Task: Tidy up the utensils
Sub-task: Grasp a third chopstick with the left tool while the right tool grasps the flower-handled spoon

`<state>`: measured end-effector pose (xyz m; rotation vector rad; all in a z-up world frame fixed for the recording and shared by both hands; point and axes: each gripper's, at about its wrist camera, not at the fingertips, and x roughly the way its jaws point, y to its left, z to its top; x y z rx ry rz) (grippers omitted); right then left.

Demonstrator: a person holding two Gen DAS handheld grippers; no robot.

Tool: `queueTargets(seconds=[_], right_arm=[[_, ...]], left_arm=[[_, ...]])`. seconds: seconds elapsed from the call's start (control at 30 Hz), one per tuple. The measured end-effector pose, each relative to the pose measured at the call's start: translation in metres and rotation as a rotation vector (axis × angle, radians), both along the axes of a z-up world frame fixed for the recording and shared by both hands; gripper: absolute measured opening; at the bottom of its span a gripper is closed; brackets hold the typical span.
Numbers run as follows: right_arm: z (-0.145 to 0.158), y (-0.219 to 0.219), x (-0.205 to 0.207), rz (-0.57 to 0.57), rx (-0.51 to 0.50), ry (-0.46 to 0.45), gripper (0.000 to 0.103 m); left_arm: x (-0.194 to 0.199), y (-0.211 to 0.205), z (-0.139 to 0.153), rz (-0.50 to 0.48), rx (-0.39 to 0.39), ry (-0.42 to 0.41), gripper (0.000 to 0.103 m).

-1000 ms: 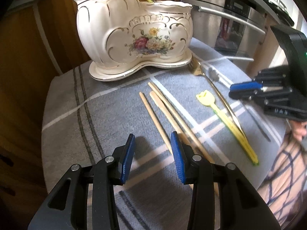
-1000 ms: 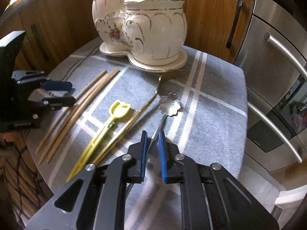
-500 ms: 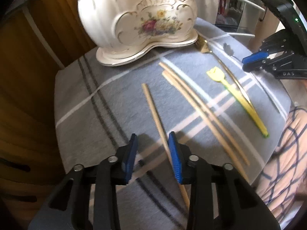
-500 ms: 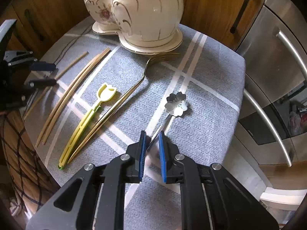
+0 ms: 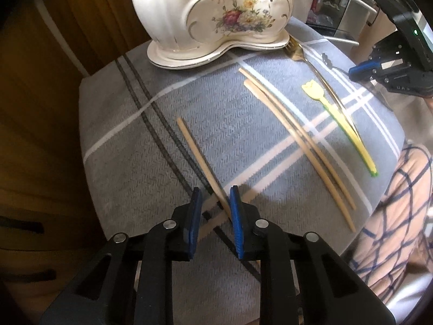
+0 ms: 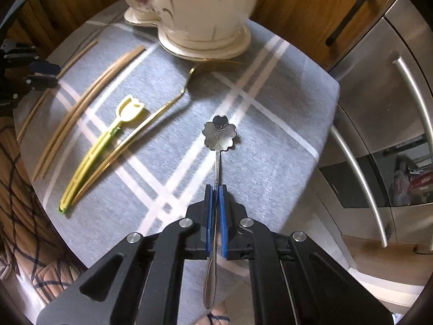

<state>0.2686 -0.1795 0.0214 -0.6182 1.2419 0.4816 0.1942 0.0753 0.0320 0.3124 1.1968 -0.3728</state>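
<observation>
Flower spoon [image 6: 219,135] clamped in right gripper [image 6: 215,189], near cloth [image 6: 311,124] edge

The only lettering that shows is small pale print on the black body of the right gripper [image 5: 354,71], at the right edge of the left wrist view; it looks like "UAS", though it is too small to be sure. Nothing can be read anywhere in the right wrist view.
</observation>
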Motion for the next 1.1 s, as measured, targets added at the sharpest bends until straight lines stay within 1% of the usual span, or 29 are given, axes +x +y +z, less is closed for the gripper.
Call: queueTargets(seconds=[0.07,0.17,0.3,0.47,0.6,0.7,0.8,0.87,0.93,1.1], right_arm=[[0.000,0.000,0.001,0.002,-0.010,0.010,0.005],[0.000,0.003,0.002,0.001,-0.023,0.022,0.005],[-0.003,0.010,0.007,0.002,-0.040,0.027,0.005],[-0.003,0.010,0.004,-0.009,-0.041,0.017,0.005],[-0.002,0.008,0.002,-0.016,-0.035,0.013,0.004],[-0.002,0.011,-0.001,-0.007,-0.052,0.001,0.004],[-0.001,0.011,-0.002,-0.018,-0.042,-0.004,0.003],[0.000,0.007,-0.002,-0.035,-0.015,-0.011,0.003],[0.000,0.004,-0.001,-0.045,-0.004,-0.023,0.003],[0.009,-0.005,-0.002,-0.062,0.060,-0.053,0.003]], left_arm=[[-0.001,0.000,0.000,-0.002,0.015,0.006,0.024],[0.001,0.001,0.001,0.008,0.011,0.024,0.025],[0.003,0.002,0.001,0.047,0.010,0.032,0.025],[0.008,-0.001,0.000,0.092,0.005,0.045,0.024],[0.009,-0.006,-0.001,0.100,0.028,0.049,0.024],[0.010,-0.009,-0.001,0.100,0.028,0.053,0.024],[0.010,-0.010,-0.001,0.100,0.019,0.063,0.019],[0.007,-0.011,-0.002,0.101,0.021,0.055,0.008],[0.005,-0.009,-0.002,0.119,0.011,0.039,0.005],[0.000,0.003,-0.001,0.150,-0.068,0.020,0.005]])
